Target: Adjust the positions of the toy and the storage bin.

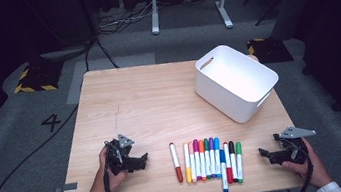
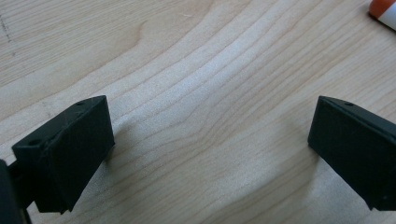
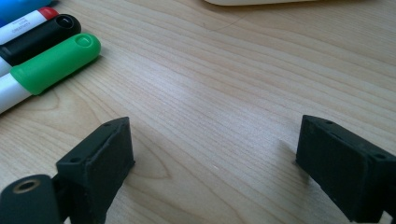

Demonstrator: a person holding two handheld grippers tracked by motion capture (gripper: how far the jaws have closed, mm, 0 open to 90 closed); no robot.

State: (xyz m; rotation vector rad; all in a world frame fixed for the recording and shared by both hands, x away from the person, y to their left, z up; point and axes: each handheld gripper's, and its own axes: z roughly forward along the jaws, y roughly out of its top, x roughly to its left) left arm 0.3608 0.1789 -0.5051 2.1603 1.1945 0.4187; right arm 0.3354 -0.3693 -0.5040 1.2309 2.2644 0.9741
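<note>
Two grippers, left gripper (image 1: 143,159) and right gripper (image 1: 263,154), are resting with jaws spread wide beside the markers (image 1: 207,159).

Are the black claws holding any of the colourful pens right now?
No. The left gripper and the right gripper are both open, with bare wooden table between their jaws. The row of colourful markers lies untouched between them.

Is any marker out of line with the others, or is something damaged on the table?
Nothing looks damaged or spilled. Two small oddities: the red marker lies apart, left of the tight row, and the blue marker sits lower than its neighbours. The white bin stands upright, turned at an angle to the table edge.
</note>
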